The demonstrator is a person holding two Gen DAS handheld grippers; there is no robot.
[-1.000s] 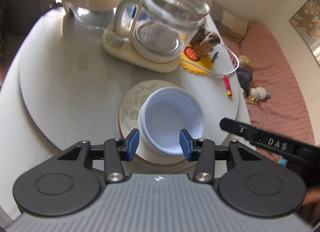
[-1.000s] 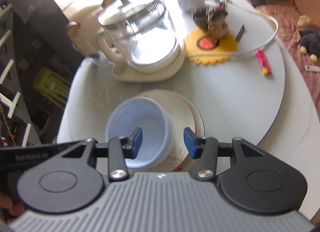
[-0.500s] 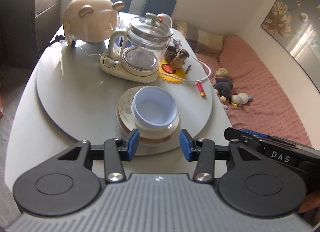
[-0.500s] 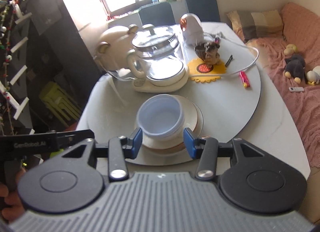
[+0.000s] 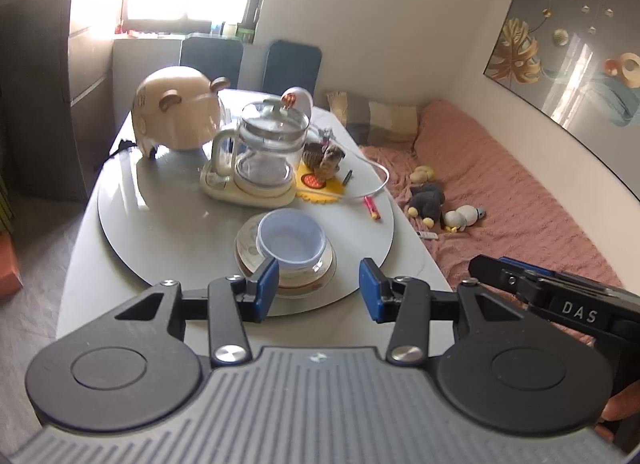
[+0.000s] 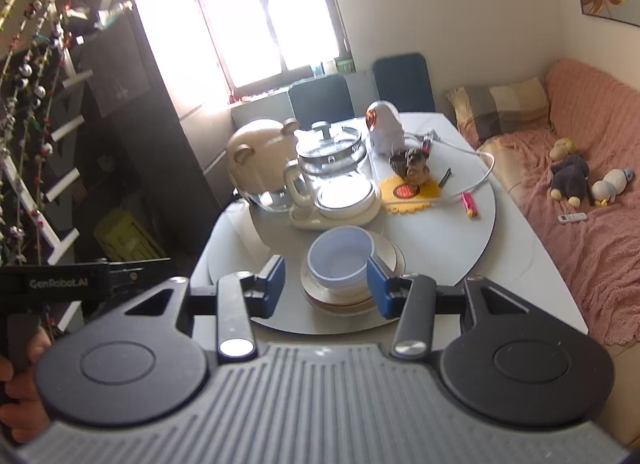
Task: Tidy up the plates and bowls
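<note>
Left wrist view shows your left gripper [image 5: 318,288] with its jaws apart and nothing between them. Your right gripper [image 6: 326,282] is the same: jaws apart, holding nothing.

The blue bowl [image 5: 291,238] sits on top of the plates [image 5: 320,270], near the front edge of the round grey turntable [image 5: 160,223]. Both grippers are up and away from the stack, not touching it.

What could go wrong? I think the stack looks done, so the big risk is a bump. If you swing a gripper low, you could knock the bowl off the plates. The turntable may spin if you push it, and then the stack could slide toward the edge. The glass kettle [image 5: 266,153] stands just behind the stack, so a long reach could hit it. A thin white cable [image 5: 376,183] and a red lighter [image 5: 372,207] lie near too, and could catch.

The turntable rests on a white table [image 5: 76,276]. A pig-shaped pot [image 5: 180,111] sits at the back. You can see 2 dark chairs [image 6: 402,81], a bright window [image 6: 272,11], and a pink couch [image 6: 592,232] with soft toys [image 6: 570,175].
</note>
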